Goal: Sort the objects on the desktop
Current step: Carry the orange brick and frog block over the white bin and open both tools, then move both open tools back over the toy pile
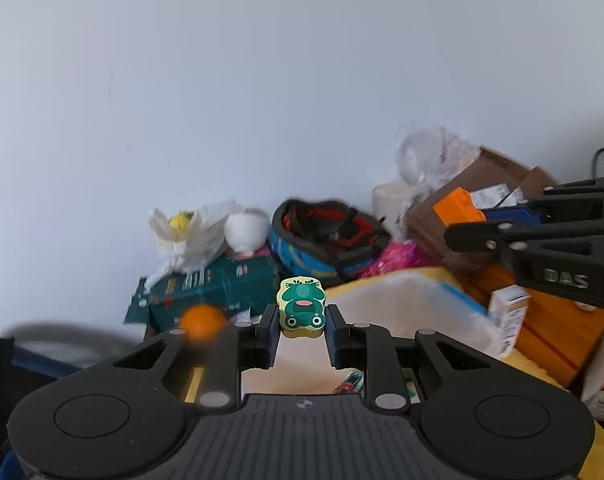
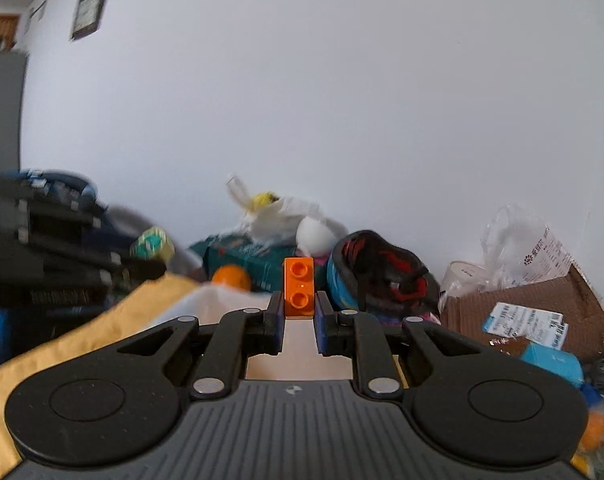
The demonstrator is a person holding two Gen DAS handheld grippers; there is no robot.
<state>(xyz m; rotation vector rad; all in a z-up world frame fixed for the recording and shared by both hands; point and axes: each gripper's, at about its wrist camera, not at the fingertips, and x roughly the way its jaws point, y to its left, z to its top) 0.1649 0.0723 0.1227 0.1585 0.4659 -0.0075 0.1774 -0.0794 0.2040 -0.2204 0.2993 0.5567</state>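
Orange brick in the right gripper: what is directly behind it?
Behind the orange brick, clamped in the right gripper, lie a teal package and a blue helmet. The brick hides where they meet.

A pale wooden tabletop showed between the fingers, mostly hidden. A yellow-and-white cloth lay over part of it. Against the wall sat a dark green carton with a white plastic bag on top, a blue helmet beside it, and a brown cardboard box. 1 orange ball rested near the carton, its exact support unclear.
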